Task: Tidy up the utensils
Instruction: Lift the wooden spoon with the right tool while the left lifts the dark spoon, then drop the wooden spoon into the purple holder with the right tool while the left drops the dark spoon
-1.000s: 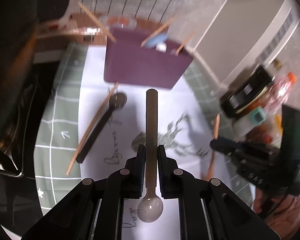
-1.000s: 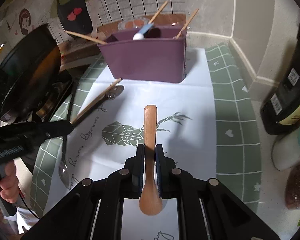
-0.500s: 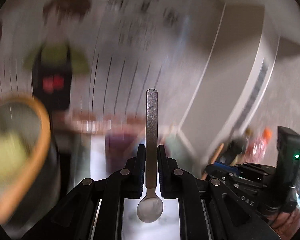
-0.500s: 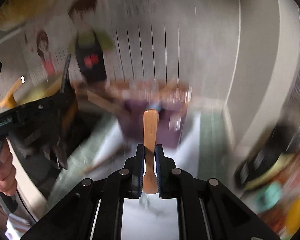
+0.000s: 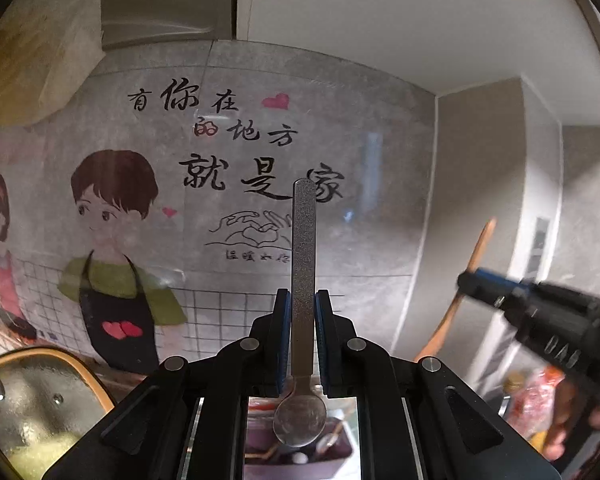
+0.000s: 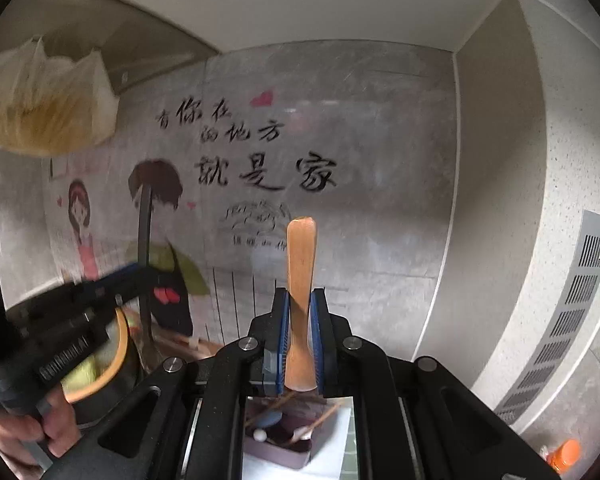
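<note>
Both grippers have been tipped up since a second ago: the mat and table are no longer faced, and the wall sticker (image 5: pixel 236 184) with a cartoon boy, a girl and black writing is now looked at instead.

The left gripper (image 5: pixel 302 332) is closed tight on the metal spoon (image 5: pixel 303 280). Its flat handle is squeezed between the blue pads (image 5: pixel 285 340) and is pointed straight up, with the round bowl hung down behind them.

The right gripper (image 6: pixel 300 332) is closed tight on the wooden spoon (image 6: pixel 300 292), which is also held upright, handle on top.

The purple utensil box (image 6: pixel 278 446) is seen low down, under the right gripper, with chopsticks and a small white-tipped spoon inside it. A bit of the box is seen under the left gripper too.

A pan with an orange rim (image 5: pixel 40 404) is seen at the lower left.
</note>
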